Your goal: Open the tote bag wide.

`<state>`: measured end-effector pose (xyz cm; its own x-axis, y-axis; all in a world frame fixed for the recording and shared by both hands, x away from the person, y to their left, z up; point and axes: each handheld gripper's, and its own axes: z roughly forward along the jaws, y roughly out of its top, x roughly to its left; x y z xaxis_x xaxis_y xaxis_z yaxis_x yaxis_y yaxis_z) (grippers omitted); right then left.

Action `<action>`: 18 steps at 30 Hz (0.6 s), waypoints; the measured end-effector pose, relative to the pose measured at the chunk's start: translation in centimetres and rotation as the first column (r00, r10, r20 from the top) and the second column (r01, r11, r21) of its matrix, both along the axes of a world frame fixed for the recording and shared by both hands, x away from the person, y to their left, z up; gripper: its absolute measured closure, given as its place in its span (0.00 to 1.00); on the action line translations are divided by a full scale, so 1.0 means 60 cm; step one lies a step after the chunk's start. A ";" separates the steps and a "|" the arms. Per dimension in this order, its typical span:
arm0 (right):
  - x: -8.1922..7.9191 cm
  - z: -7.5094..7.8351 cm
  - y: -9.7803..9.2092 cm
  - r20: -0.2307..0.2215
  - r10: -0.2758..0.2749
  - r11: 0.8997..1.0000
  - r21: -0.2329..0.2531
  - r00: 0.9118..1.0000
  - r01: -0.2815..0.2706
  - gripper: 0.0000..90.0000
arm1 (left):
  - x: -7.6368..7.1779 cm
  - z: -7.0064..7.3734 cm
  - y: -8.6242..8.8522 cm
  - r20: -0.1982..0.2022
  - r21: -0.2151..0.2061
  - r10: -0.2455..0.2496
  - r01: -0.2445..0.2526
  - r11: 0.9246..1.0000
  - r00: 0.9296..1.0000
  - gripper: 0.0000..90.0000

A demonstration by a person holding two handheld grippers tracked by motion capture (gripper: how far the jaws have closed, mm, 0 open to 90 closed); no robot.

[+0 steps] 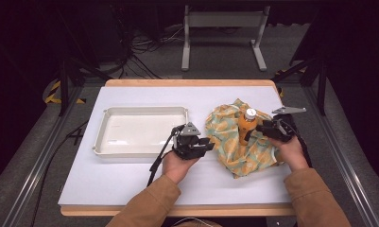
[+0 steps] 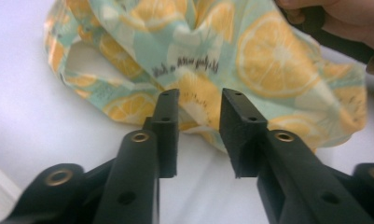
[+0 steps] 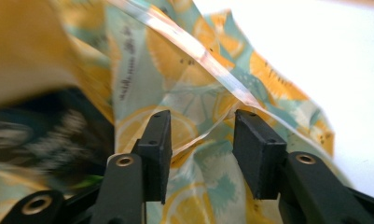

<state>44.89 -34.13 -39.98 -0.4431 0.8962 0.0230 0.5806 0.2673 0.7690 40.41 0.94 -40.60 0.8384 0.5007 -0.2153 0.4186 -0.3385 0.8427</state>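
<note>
The cloth (image 1: 241,142) lies bunched around the bottle (image 1: 246,125). Both the left gripper (image 2: 198,100) and the right gripper (image 3: 201,122) are open, empty; the fold between the right jaws should be pinched squarely, the bottle kept upright.

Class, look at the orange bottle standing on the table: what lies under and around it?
The orange bottle stands on the lemon-print cloth, whose folds rise around its lower part. The bottle's base is covered by the cloth, and the white table beneath is hidden there.

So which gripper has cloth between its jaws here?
The right gripper: a fold of the citrus-print cloth runs between its open jaws. The left gripper stops short of the cloth's edge.
</note>
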 end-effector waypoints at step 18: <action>-0.115 0.053 0.015 0.161 0.117 0.991 0.047 0.980 -0.126 0.67 | 0.003 0.044 -0.055 0.114 -0.045 -0.083 0.089 0.995 0.990 0.75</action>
<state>38.01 -33.21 -36.78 -0.5503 0.8349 -0.0067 0.4167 0.2816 0.8643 40.59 -2.36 -37.95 0.8981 0.4166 -0.1409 0.2920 -0.3254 0.8994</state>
